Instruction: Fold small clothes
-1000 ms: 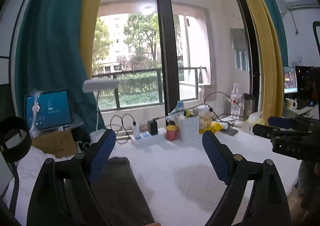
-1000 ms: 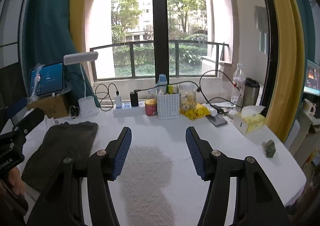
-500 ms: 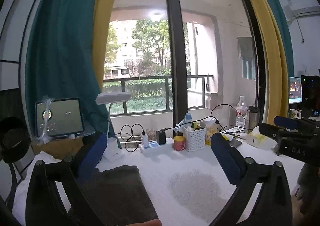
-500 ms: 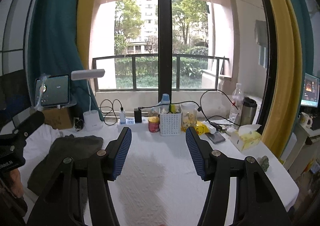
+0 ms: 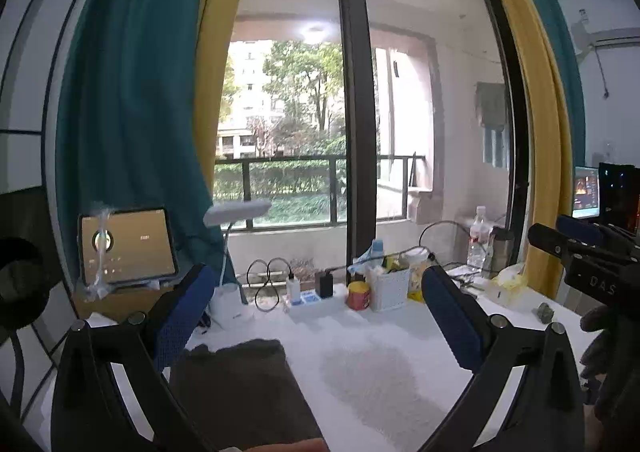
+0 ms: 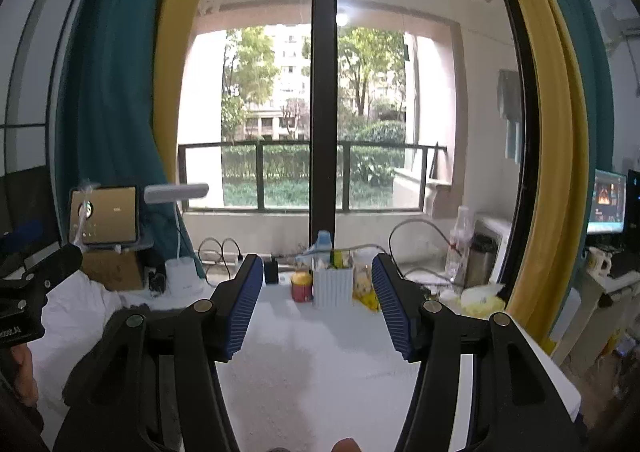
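On the white cloth-covered table [image 5: 400,336] by the window, the folded dark grey-brown garment [image 5: 240,384] lies released, since both left gripper [image 5: 316,316] and right gripper [image 6: 318,304] have risen empty, jaws apart, the left's just widened.

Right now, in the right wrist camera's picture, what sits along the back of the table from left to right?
Tablet → white lamp base → black charger → red can → white basket → water bottle → dark flask.

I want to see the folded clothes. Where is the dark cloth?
In the left wrist view, the dark cloth lies low left on the white table, near the white lamp.
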Motion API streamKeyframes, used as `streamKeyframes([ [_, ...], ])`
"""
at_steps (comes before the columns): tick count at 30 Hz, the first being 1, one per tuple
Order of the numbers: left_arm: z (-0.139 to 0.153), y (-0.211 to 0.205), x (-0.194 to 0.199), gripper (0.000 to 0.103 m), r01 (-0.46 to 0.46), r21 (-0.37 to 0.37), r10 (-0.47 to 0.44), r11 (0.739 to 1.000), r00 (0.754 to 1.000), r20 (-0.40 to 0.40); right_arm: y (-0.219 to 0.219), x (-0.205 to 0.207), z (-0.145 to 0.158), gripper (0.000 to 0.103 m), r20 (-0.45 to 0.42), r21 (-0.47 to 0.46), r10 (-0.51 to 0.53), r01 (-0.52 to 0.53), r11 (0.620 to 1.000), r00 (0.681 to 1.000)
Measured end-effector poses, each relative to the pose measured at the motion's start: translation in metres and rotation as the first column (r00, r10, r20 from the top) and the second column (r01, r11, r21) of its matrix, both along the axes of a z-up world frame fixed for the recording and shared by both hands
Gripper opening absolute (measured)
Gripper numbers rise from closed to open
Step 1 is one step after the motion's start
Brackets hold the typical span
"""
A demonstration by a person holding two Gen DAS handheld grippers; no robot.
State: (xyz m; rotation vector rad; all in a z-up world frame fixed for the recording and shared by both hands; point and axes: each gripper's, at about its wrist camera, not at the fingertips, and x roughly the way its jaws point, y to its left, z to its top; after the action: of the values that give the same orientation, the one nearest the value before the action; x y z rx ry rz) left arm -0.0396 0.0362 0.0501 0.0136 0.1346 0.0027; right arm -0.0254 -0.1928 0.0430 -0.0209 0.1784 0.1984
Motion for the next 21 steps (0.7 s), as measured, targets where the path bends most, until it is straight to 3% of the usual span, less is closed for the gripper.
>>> streamKeyframes([
  [7, 0.015, 0.006, -0.015, 0.102, -0.033, -0.017, 0.034, 0.999, 0.996, 0.084, -0.003, -0.016, 0.024, 0.06, 0.068, 0.01, -0.005, 0.004, 1.0, 0.998],
  [13, 0.023, 0.011, -0.021, 0.102, -0.06, -0.046, 0.063, 0.997, 0.994, 0.084, -0.004, -0.029, 0.037, 0.06, 0.108, 0.004, -0.005, 0.004, 1.0, 0.994],
  [16, 0.028, 0.012, -0.024, 0.102, -0.012, -0.072, 0.016, 0.997, 0.998, 0.068, -0.001, -0.034, 0.043, 0.06, 0.127, -0.01, -0.001, 0.003, 1.0, 0.992],
  [21, 0.036, 0.006, -0.03, 0.102, -0.023, -0.032, 0.026, 0.999, 0.996, 0.082, -0.002, -0.043, 0.055, 0.06, 0.158, -0.008, 0.003, -0.002, 1.0, 0.987],
])
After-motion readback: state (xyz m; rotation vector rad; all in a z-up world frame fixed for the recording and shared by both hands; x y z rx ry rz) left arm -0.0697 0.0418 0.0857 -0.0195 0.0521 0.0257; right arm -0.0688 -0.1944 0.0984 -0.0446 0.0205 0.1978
